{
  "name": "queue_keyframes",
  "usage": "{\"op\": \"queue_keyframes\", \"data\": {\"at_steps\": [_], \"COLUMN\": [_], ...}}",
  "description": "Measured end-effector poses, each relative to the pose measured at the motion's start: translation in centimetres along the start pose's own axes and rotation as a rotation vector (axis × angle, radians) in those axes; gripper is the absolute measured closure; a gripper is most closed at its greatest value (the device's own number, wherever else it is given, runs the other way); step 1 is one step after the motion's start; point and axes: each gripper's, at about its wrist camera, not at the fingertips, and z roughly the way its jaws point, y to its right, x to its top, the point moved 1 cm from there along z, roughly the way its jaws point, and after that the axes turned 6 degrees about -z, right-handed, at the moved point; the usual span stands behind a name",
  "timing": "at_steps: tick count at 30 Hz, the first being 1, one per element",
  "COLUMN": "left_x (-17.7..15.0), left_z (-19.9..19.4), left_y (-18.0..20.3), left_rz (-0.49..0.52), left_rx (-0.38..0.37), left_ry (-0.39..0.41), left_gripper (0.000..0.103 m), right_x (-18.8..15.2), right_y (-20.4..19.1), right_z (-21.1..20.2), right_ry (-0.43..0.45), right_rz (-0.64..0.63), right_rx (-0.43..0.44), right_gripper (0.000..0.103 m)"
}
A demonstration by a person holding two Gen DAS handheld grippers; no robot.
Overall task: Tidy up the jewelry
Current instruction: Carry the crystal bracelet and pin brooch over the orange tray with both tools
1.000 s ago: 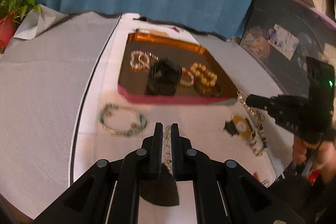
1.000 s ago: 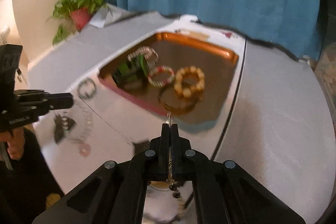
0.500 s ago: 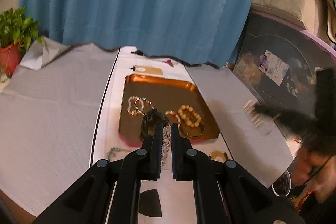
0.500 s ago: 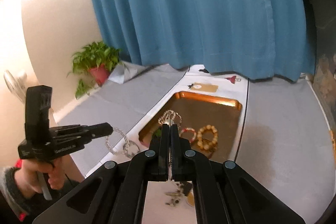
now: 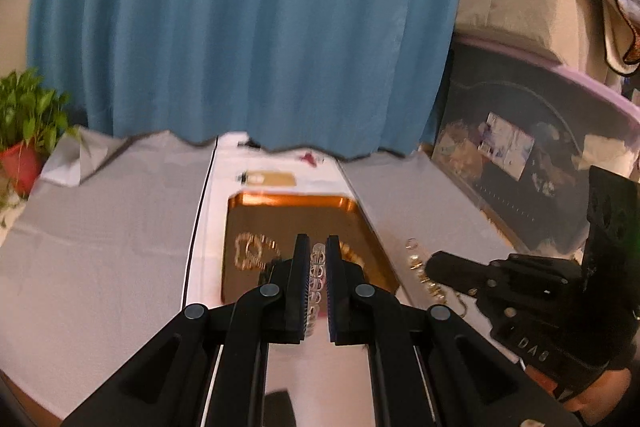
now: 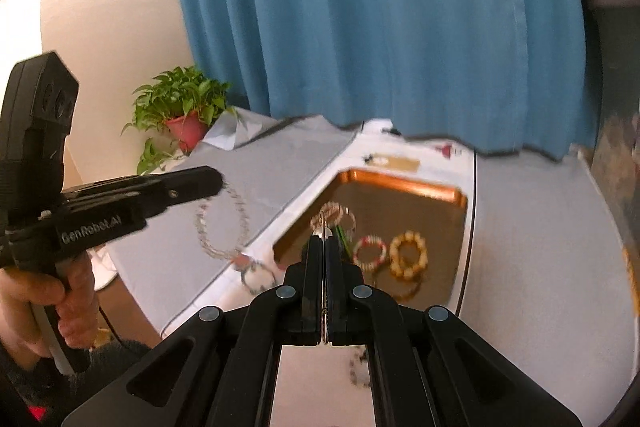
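My left gripper (image 5: 318,247) is shut on a clear bead bracelet (image 5: 317,275) and holds it in the air; from the right wrist view the bracelet (image 6: 222,223) hangs as a loop from its tip (image 6: 216,181). My right gripper (image 6: 324,241) is shut on a thin chain necklace (image 6: 325,227) whose beaded end dangles below (image 6: 358,367); in the left wrist view the chain (image 5: 424,271) hangs from its tip (image 5: 434,263). The copper tray (image 6: 404,183) holds a wooden bead bracelet (image 6: 408,259), a red and white bracelet (image 6: 371,253) and a pearl piece (image 6: 334,213).
A green bead bracelet (image 6: 258,277) lies on the white runner before the tray. A potted plant (image 6: 182,111) stands at the table's far left corner. A blue curtain (image 5: 248,27) hangs behind the table. Boxes and a dark container (image 5: 532,163) stand to the right.
Both grippers have risen off the table with their jewelry, which now hangs in the air. The views have tilted up toward the curtain.
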Motion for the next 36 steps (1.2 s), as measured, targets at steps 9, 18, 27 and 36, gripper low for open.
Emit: {"op": "queue_keyframes", "data": {"at_steps": [9, 18, 27, 36], "left_x": [4.8, 8.3, 6.5, 3.7], "left_z": [1.8, 7.0, 17.1, 24.6], "left_y": [2.6, 1.1, -2.8, -6.1], "left_rz": [0.08, 0.065, 0.018, -0.015], "left_rx": [-0.076, -0.181, -0.091, -0.013], "left_ry": [0.032, 0.01, -0.118, -0.242], "left_gripper": [0.098, 0.098, 0.098, 0.098], "right_x": [5.2, 6.7, 3.6, 0.1], "right_y": [1.1, 5.4, 10.3, 14.2], "right_z": [0.2, 5.1, 14.3, 21.6], "right_ry": [0.066, 0.033, -0.097, -0.25], "right_rz": [-0.009, 0.001, 0.076, 0.122], "right_rx": [-0.015, -0.061, -0.096, -0.147], "right_gripper": [0.102, 0.102, 0.102, 0.102]}}
